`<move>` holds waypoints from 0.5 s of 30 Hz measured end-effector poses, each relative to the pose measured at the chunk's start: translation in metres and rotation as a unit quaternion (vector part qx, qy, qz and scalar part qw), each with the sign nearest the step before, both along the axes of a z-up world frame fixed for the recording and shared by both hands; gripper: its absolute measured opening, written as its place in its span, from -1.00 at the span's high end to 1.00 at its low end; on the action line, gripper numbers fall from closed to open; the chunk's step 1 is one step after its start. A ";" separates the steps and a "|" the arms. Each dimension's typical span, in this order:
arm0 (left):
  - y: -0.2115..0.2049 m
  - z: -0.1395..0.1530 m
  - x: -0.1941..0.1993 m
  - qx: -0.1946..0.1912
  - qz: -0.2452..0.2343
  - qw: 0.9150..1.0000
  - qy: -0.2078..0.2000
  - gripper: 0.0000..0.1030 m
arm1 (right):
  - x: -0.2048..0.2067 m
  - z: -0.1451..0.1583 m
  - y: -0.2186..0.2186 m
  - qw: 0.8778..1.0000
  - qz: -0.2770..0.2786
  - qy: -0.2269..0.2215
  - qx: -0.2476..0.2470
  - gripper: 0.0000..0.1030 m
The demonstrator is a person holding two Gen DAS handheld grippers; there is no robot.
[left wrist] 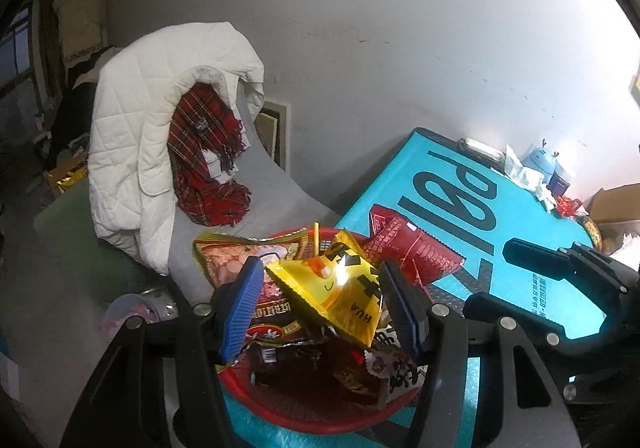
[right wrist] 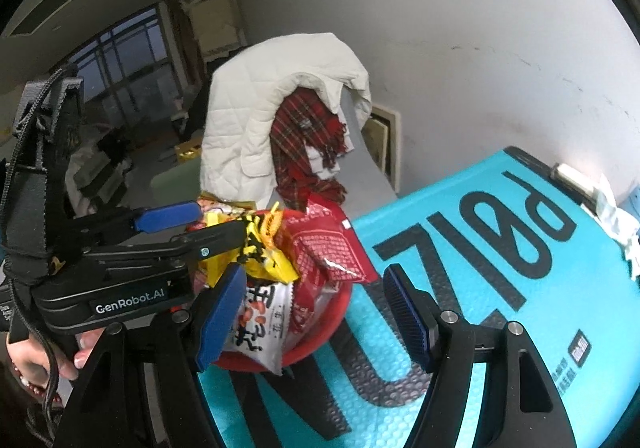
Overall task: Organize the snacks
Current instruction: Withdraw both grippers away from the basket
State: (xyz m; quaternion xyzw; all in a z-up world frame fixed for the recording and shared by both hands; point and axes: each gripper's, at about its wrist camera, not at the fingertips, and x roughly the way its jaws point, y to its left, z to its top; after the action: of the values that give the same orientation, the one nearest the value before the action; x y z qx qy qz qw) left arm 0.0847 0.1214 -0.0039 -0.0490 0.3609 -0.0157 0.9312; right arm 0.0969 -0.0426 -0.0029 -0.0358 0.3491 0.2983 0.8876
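Observation:
A red basket [left wrist: 280, 412] [right wrist: 320, 340] piled with several snack packets stands at the left end of the teal table mat [left wrist: 520, 208] [right wrist: 520, 288]. On top lies a yellow snack packet [left wrist: 340, 288] [right wrist: 264, 252]. My left gripper [left wrist: 320, 308] [right wrist: 224, 224] straddles it, both blue pads touching its sides. A red packet [left wrist: 412, 248] [right wrist: 332, 248] leans over the basket's far right rim. My right gripper [right wrist: 312, 320] [left wrist: 512, 276] stands open beside the basket. Its left finger is in front of a white packet [right wrist: 260, 332], its right one over bare mat.
Behind the basket stands a grey chair with a white quilted jacket [left wrist: 132, 128] [right wrist: 256, 120] and a red tartan scarf [left wrist: 204, 152] [right wrist: 304, 136]. Small clutter [left wrist: 532, 176] and a cardboard box [left wrist: 612, 200] sit at the table's far end. A hand [right wrist: 36, 360] holds the left gripper.

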 end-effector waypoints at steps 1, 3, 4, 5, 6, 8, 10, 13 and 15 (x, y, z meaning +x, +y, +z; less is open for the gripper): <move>0.000 0.003 -0.002 0.001 0.002 1.000 -0.004 -0.15 | -0.002 0.003 0.001 1.000 0.001 -0.005 -0.002 -0.39; 0.000 0.008 -0.007 0.003 0.005 1.000 -0.009 -0.15 | -0.004 0.008 0.000 1.000 0.003 -0.012 -0.001 -0.39; -0.001 0.011 -0.009 0.005 0.007 1.000 -0.012 -0.15 | -0.006 0.011 0.000 1.000 0.004 -0.016 0.000 -0.39; -0.001 0.014 -0.011 0.008 0.008 1.000 -0.014 -0.15 | -0.007 0.014 0.000 1.000 0.003 -0.020 0.000 -0.39; -0.003 0.019 -0.015 0.011 0.010 1.000 -0.019 -0.15 | -0.009 0.018 0.000 1.000 0.003 -0.024 0.000 -0.39; -0.004 0.027 -0.021 0.014 0.012 0.999 -0.029 -0.15 | -0.014 0.026 -0.002 0.999 0.004 -0.036 0.003 -0.39; -0.007 0.035 -0.027 0.017 0.013 0.999 -0.039 -0.15 | -0.021 0.035 -0.004 0.999 0.005 -0.049 0.005 -0.39; -0.010 0.046 -0.038 0.023 0.019 0.998 -0.051 -0.15 | -0.033 0.047 -0.008 0.998 0.007 -0.067 0.009 -0.39; -0.014 0.052 -0.047 0.025 0.018 0.998 -0.059 -0.15 | -0.042 0.054 -0.011 0.997 0.004 -0.078 0.010 -0.39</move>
State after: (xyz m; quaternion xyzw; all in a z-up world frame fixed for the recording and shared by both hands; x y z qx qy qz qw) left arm 0.0375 0.1072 0.0484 -0.0312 0.3048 0.0074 0.9519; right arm 0.0551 -0.0541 0.0509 -0.0511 0.2755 0.3014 0.9114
